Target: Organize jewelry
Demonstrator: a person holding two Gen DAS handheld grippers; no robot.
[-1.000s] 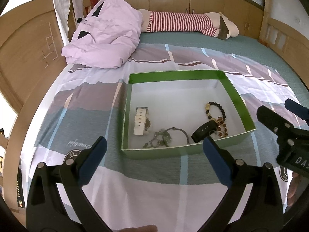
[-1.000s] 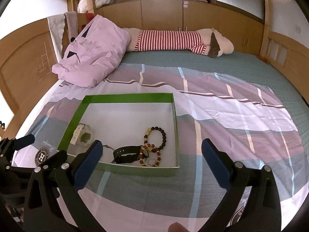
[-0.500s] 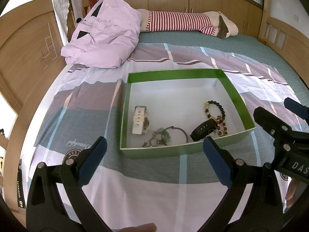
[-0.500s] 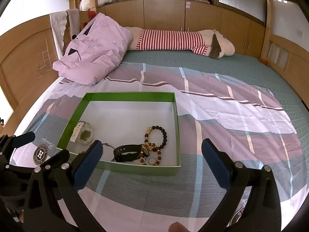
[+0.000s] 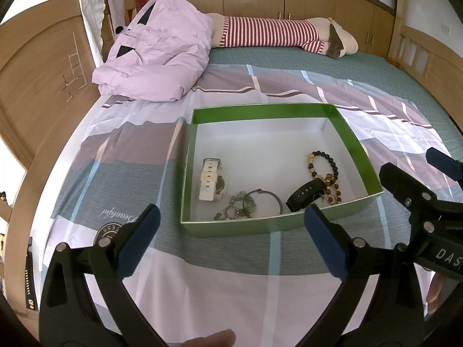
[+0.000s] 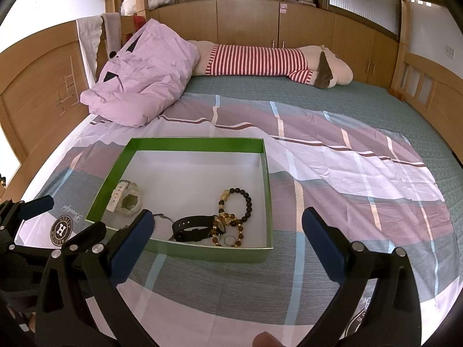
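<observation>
Currently both your left gripper [image 5: 230,232] and right gripper [image 6: 225,238] hover spread and empty short of the green box [image 5: 254,112] on the bed, so drop 1 onto the black watch [image 6: 196,226], clear of the tangled bead bracelets [image 6: 234,212].

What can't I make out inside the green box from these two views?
- Silver bangle: right wrist view, mostly hidden behind the right gripper's left finger.
- Tangled chain pile: left wrist view, too small to count pieces.
- Small ring: too small for detail.
- Black watch face: overlapped by the brown beads.
</observation>
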